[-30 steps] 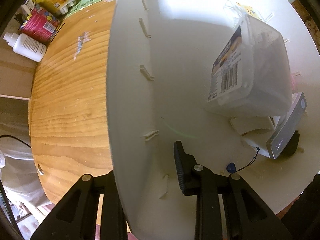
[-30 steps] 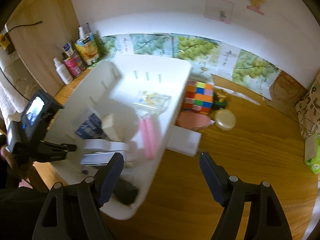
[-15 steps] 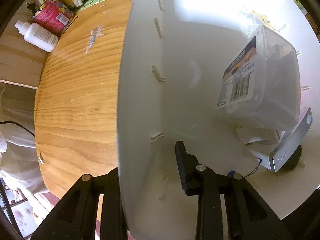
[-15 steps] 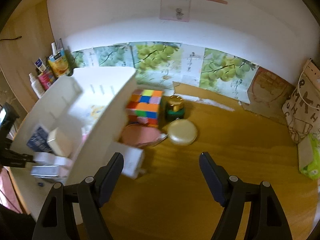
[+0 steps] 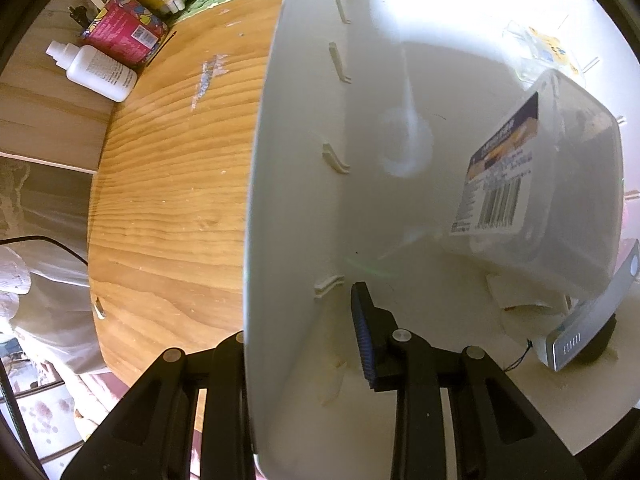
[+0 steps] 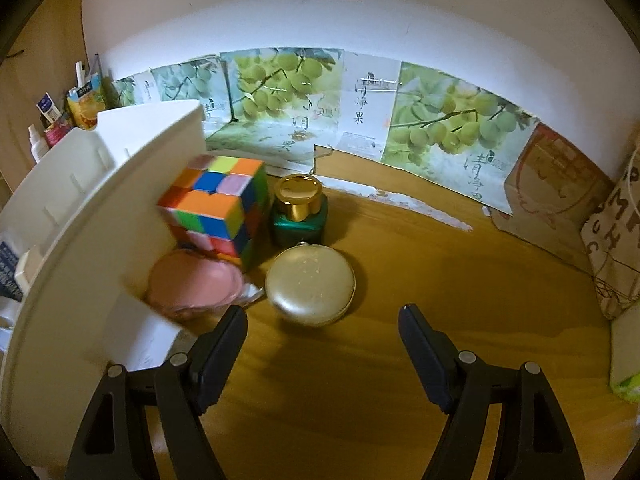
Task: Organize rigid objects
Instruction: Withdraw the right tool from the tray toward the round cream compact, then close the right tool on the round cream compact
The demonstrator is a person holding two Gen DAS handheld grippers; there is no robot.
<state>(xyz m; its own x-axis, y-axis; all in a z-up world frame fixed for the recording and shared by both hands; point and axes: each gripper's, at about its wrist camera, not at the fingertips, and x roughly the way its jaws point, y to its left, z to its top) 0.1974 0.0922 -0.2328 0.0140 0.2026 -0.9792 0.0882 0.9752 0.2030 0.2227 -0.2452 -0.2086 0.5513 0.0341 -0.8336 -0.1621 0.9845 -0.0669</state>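
My left gripper is shut on the side wall of a white storage bin and holds it tilted. Inside the bin lie a clear plastic box with a barcode label and a silver device. The bin fills the left of the right wrist view. My right gripper is open and empty above the wooden table, just in front of a round gold compact. A colourful puzzle cube, a pink pouch and a green jar with a gold lid sit beside the bin.
A white bottle, a pink packet and a juice carton stand at the table's far left corner. Grape posters line the back wall. A cardboard box and a printed bag stand at the right.
The right gripper has swung right and moved forward, from over the bin to the compact and cube. The left gripper keeps its hold on the bin wall, which has shifted slightly right in its view.
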